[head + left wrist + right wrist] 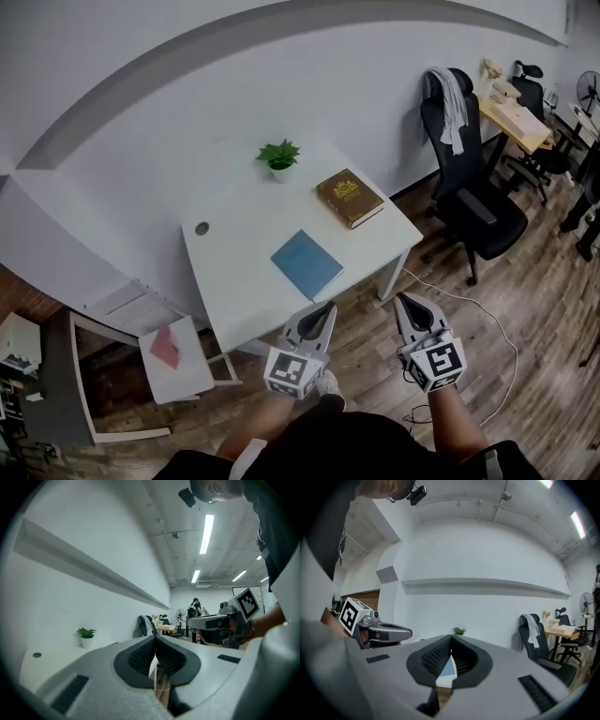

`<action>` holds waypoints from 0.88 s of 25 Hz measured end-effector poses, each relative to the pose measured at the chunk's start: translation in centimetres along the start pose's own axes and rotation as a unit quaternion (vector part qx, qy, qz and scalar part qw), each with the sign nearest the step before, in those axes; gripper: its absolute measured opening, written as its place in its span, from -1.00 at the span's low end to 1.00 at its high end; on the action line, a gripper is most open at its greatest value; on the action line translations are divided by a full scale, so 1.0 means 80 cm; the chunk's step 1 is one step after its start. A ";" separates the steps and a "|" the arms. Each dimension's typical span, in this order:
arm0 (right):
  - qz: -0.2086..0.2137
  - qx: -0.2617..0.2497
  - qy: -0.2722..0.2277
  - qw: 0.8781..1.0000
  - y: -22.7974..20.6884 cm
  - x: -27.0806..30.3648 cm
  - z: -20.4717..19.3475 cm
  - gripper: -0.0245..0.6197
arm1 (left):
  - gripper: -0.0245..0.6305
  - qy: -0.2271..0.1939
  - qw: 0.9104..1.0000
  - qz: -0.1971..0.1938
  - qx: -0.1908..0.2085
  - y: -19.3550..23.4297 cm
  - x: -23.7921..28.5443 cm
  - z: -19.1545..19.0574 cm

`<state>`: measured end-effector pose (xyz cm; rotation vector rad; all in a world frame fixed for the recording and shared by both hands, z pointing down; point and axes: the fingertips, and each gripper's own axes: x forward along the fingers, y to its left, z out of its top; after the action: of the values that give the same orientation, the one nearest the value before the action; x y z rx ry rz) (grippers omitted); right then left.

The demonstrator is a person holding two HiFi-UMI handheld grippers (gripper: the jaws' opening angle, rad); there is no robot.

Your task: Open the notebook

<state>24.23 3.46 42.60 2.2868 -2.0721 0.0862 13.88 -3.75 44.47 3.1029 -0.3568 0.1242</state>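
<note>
A closed blue notebook (307, 263) lies flat near the front edge of the white table (230, 272); a sliver of it shows past the jaw tips in the right gripper view (448, 670). Both grippers hang level over the wooden floor, just short of the table's front edge. My left gripper (323, 307) is shut with nothing in it, its tips meeting (154, 639). My right gripper (405, 298) is also shut and empty (451, 639), and sits to the right of the notebook. Neither touches the notebook.
A brown hardcover book (349, 197) lies at the table's back right and a small potted plant (279, 157) stands at the back. A black office chair (469, 187) with a grey garment is to the right. A low white stand (173, 361) sits left; a cable (492, 323) runs across the floor.
</note>
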 end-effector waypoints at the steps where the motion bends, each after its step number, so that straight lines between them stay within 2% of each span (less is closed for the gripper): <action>1: 0.007 0.000 0.003 1.000 0.004 0.019 0.000 -0.92 | -0.91 0.000 1.000 0.003 -0.002 0.014 0.003 -0.001; 5: 0.033 -0.003 0.009 0.999 0.021 0.086 0.001 -0.92 | -0.91 0.011 1.000 0.014 -0.005 0.069 0.007 -0.011; 11: 0.056 -0.033 0.021 0.998 0.046 0.159 0.001 -0.92 | -0.91 0.013 0.999 0.039 -0.010 0.133 0.006 -0.020; 19: 0.110 -0.025 0.063 0.992 0.059 0.215 -0.025 -0.92 | -0.91 0.022 0.997 0.069 -0.021 0.172 0.009 -0.032; 20: 0.118 -0.022 0.071 0.990 0.057 0.221 -0.031 -0.90 | -0.91 0.025 0.997 0.075 -0.024 0.175 0.011 -0.035; 22: 0.136 -0.011 0.092 0.986 0.054 0.234 -0.047 -0.72 | -0.91 0.030 0.995 0.087 -0.029 0.180 0.014 -0.039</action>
<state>21.72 -15.22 47.81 1.8884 -2.2574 0.2728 11.46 -17.95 47.79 2.9985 -0.6173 0.2062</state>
